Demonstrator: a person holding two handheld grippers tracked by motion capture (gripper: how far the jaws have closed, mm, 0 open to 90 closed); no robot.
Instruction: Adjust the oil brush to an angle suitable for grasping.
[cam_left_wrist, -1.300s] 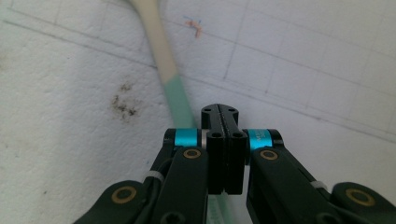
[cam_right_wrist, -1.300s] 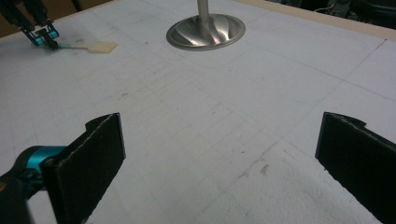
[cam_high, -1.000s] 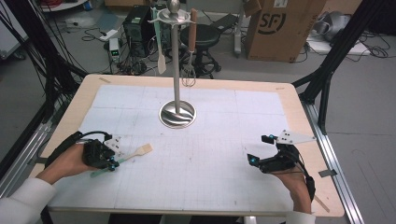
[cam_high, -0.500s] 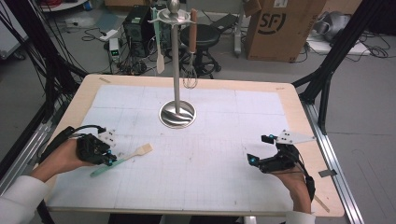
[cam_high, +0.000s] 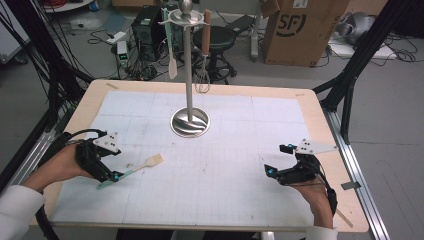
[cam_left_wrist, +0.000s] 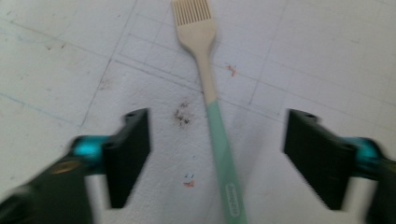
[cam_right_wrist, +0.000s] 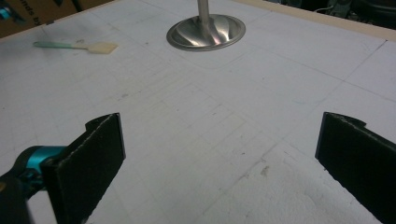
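- On the mat (cam_high: 225, 175), the brush (cam_left_wrist: 212, 107) lies flat between the left gripper's (cam_left_wrist: 217, 151) just-opened jaws, untouched.
- The right gripper (cam_right_wrist: 219, 163) hangs wide open, empty.

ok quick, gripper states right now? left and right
Left gripper: jaws just opened, brush lies on the mat between them, not gripped.
Right gripper: open, holding nothing.

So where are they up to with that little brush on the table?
Looks done: the brush lies flat on the white mat, off the stand, where a spatula and a whisk hang. In hand: the left gripper has just been opening; its jaws straddle the green handle without pressing it. The right gripper is open, holding nothing. Left, probably: the two hanging tools.
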